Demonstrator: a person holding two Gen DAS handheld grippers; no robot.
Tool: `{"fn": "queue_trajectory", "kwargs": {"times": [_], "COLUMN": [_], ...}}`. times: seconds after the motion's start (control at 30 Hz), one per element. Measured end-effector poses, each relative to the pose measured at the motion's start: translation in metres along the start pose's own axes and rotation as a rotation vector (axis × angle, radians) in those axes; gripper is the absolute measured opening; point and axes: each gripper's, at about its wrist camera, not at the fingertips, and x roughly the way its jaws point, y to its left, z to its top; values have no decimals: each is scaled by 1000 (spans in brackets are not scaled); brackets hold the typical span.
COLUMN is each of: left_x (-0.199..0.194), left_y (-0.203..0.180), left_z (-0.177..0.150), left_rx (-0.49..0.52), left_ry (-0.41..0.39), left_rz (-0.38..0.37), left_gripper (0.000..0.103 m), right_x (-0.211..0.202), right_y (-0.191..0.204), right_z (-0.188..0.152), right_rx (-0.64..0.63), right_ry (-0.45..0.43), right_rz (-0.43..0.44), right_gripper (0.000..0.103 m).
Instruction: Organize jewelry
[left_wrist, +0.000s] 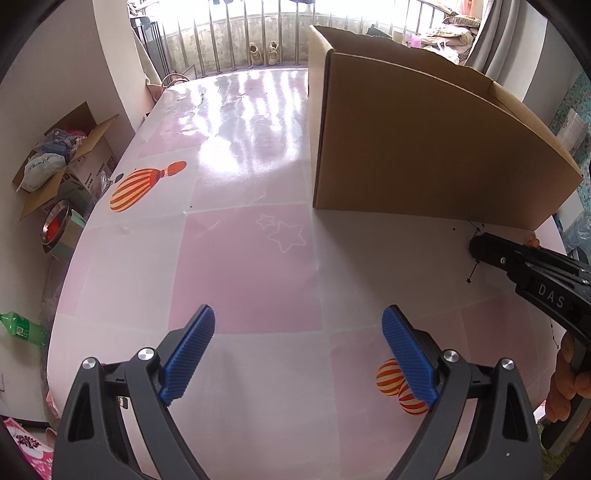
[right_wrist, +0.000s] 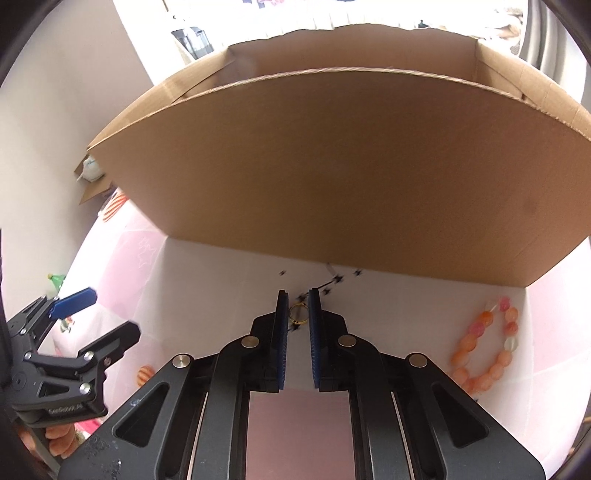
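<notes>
Pink table (right_wrist: 192, 280) carries a cardboard box (right_wrist: 332, 177). Right tongs (right_wrist: 297, 314) stand nearly closed around a gold ring (right_wrist: 297, 313), box directly ahead; left tongs (left_wrist: 298, 332) gape empty, farther off.

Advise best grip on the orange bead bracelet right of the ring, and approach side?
Take the orange bead bracelet across one strand of its loop, coming from above. It lies flat on the table as an open oval, so a pad fits inside the loop and one outside. Favour the side away from the cardboard box, whose wall stands close behind.
</notes>
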Motion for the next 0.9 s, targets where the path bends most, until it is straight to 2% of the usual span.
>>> {"fn": "queue_trajectory", "kwargs": {"times": [0.37,0.53,0.67,0.73,0.8,0.9], "left_x": [0,0,2,3,4,6], "left_y": [16,15,10,8,9,10], "left_z": [-9,-10,-12,-13,-13,-13], "left_rx": [-39,-45,-34,-35,-34,-29], "left_ry": [-2,2,13,10,11,8], "left_rz": [49,59,62,58,55,60], "left_gripper": [90,90,90,90,91,93], "right_x": [-9,-25,-48,-61,-74,-101], "right_y": [24,12,4,-8,-19,-34], "right_z": [-26,-25,-38,-39,-43,-44], "right_rx": [-74,-50,14,27,32,42], "right_ry": [85,39,-15,-48,-85,-144], "right_rz": [130,143,115,87,38,-41], "right_gripper": [9,11,23,25,33,36]}}
